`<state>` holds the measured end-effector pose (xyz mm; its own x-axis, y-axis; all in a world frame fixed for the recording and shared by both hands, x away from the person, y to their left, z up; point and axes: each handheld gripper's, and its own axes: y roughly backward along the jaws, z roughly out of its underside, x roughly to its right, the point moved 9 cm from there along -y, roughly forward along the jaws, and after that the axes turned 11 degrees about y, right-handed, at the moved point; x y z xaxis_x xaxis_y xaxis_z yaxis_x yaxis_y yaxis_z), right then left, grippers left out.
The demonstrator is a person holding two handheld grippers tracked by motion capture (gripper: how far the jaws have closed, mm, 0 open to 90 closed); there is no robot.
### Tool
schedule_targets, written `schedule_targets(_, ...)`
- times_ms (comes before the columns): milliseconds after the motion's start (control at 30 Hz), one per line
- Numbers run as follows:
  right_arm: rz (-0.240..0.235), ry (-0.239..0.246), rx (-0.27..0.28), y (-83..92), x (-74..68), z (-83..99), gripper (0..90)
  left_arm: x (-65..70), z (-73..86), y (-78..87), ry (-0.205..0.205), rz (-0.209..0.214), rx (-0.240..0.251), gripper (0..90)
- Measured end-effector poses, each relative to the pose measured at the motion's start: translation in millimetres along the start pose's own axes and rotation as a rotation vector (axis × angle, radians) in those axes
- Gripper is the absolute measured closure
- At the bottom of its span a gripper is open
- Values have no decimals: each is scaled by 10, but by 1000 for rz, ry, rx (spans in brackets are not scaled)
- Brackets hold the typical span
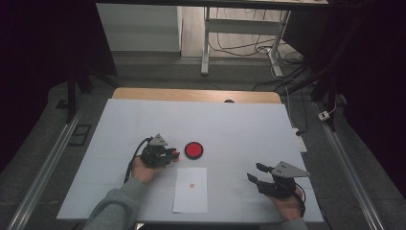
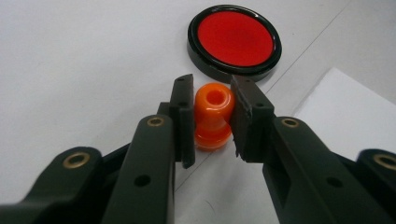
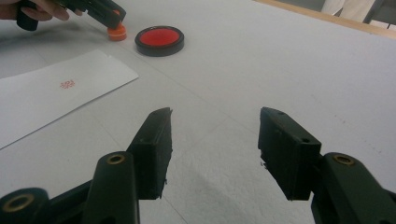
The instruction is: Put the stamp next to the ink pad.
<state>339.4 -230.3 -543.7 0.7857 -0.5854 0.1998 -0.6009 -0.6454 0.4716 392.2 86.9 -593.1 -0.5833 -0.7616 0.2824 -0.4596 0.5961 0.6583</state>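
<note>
Orange plastic spool-shaped stamp sits clamped in the left gripper, mid-bench. Right gripper stands apart, empty, near the bench's right edge.

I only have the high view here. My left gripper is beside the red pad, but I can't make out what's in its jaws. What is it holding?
Observer: The left gripper is shut on an orange stamp, pinched at its narrow neck, base on the table.
Operator: Which way up is it?
Observer: Upright, and the knob on top has a round hole in it.
Operator: And the paper, is that mark printed clearly?
Observer: In the right gripper view the white paper carries a small red patterned imprint; its detail is too small to read.
Operator: Right gripper carrying anything?
Observer: No, the right gripper is open over the bare white table.
</note>
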Motion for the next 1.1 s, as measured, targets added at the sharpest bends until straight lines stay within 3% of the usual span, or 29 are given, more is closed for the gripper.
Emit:
schedule_targets(100,3,4,0,1,2,-8,437,5,-9,22,-3,-5,12,598)
schedule_targets(200,1,6,1,1,-5,-13,436,26,-77,86,7,2,70,478)
schedule_targets(400,0,6,-2,-2,8,-2,435,76,-148,255,37,26,138,344)
schedule_targets(533,3,7,-7,-5,16,6,435,131,-144,391,34,53,148,310)
schedule_targets(767,2,10,-6,-17,32,19,433,241,-66,592,-13,75,147,311)
schedule_targets(1100,-4,35,-30,-34,80,76,431,256,256,827,-8,75,121,313)
